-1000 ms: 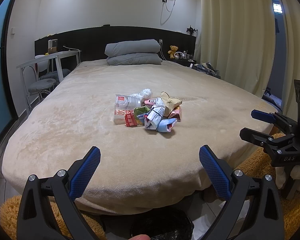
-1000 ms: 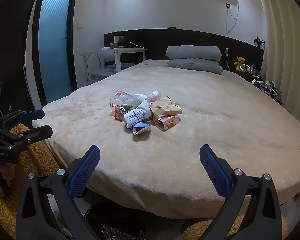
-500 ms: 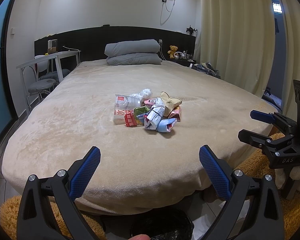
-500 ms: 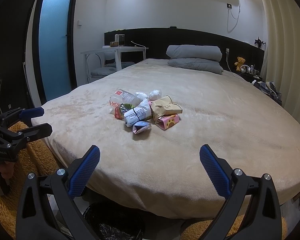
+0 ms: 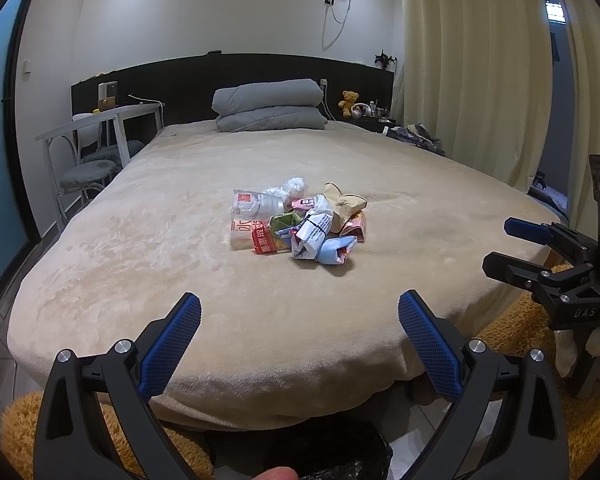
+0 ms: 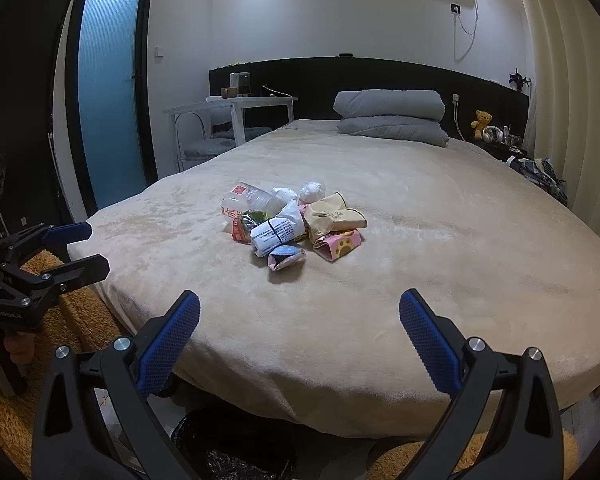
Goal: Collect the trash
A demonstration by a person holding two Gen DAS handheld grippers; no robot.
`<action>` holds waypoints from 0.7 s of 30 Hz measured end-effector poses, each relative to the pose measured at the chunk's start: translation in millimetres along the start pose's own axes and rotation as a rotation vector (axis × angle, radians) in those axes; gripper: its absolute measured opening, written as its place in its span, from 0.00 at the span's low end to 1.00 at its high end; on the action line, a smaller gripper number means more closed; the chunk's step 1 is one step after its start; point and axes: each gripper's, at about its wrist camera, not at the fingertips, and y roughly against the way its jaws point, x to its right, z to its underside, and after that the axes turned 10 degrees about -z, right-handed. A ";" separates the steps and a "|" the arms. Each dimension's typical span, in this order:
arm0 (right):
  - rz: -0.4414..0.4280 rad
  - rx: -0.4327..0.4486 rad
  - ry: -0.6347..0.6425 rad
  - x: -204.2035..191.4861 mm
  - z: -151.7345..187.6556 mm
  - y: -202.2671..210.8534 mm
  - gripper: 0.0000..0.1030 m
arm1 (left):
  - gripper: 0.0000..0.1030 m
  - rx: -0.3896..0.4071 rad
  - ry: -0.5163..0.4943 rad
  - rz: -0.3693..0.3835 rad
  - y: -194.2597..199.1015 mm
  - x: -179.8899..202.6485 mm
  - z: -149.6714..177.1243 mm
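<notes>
A wide bed under a beige blanket filled both views. The trash pile of wrappers, a crushed bottle and paper lay mid-bed, well ahead of both grippers. The left gripper hung spread wide and empty at the bed's foot; the right gripper likewise, fingers apart. A black-lined bin sat below them on the floor.

Both tongs agape — empty
</notes>
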 end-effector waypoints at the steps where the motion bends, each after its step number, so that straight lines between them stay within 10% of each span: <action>1: 0.000 -0.003 -0.002 -0.3 -1.3 -0.7 0.96 | 0.94 -0.003 0.002 -0.004 -0.6 -0.5 0.1; 21: -0.108 -0.139 -0.067 44.3 -47.0 -61.8 0.96 | 0.94 -0.182 -0.005 0.010 -60.9 -10.8 -19.0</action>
